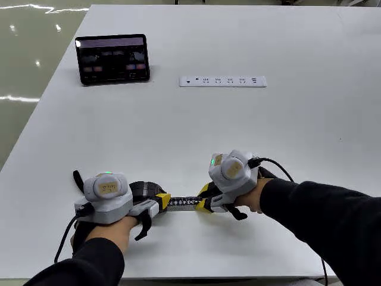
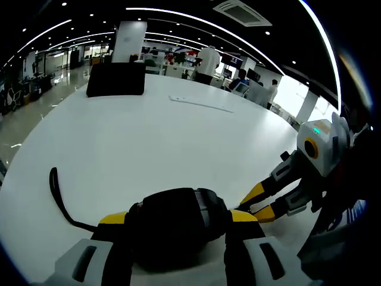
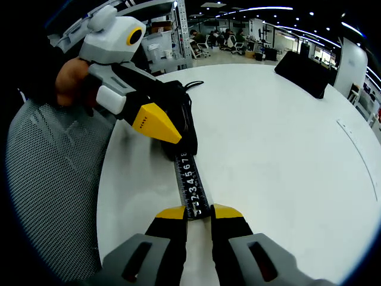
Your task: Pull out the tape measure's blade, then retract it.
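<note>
The black tape measure [image 1: 141,191] lies near the table's front edge, and my left gripper [image 1: 158,201] is shut on its case. In the left gripper view the case [image 2: 176,229] sits between the yellow-tipped jaws of the left gripper [image 2: 178,217], and its black wrist strap [image 2: 58,198] trails off to the left. A short length of blade [image 1: 181,203] runs right from the case to my right gripper [image 1: 203,205]. In the right gripper view the numbered blade [image 3: 189,182] has its end pinched by the right gripper [image 3: 199,212], with the case [image 3: 180,116] beyond it.
A dark tablet [image 1: 112,58] stands at the back left of the white table [image 1: 238,125], and a white power strip [image 1: 222,81] lies at the back middle. A mesh chair [image 3: 47,196] is beside the table's near edge. People and desks fill the room beyond.
</note>
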### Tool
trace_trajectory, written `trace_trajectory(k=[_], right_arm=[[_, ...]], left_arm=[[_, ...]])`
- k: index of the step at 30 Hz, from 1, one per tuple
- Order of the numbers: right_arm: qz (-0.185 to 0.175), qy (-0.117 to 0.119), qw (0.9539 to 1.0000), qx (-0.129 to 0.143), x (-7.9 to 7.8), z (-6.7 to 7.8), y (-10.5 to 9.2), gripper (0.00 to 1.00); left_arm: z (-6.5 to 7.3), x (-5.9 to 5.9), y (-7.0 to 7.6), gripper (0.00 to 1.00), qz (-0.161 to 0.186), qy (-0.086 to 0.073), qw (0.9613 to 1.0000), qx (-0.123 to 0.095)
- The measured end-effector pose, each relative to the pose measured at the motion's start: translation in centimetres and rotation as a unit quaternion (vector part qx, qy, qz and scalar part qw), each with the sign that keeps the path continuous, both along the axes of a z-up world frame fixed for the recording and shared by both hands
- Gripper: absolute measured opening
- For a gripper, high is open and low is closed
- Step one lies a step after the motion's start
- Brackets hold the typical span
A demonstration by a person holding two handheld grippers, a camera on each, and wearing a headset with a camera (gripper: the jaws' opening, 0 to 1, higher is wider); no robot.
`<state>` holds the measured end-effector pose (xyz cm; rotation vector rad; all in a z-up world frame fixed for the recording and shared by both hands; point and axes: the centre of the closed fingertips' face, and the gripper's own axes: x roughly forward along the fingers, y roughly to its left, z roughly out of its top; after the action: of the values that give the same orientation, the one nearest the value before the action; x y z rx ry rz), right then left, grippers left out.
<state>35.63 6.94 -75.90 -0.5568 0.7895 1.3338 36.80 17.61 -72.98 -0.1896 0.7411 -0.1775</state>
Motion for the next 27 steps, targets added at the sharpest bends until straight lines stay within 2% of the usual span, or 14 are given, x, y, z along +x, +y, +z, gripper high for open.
trace_trajectory(k=[5, 27], right_arm=[[0.003, -0.001, 1.0, 0.002, 0.0, 0.0, 0.3, 0.11], [0.012, -0.004, 0.9998, 0.012, 0.1, 0.0, 1.6, 0.1]], left_arm=[[0.0, 0.0, 0.2, 0.58, 0.0, 0.002, 1.0, -0.009], [0.1, 0.0, 0.1, 0.58, 0.001, 0.002, 0.9999, -0.012]])
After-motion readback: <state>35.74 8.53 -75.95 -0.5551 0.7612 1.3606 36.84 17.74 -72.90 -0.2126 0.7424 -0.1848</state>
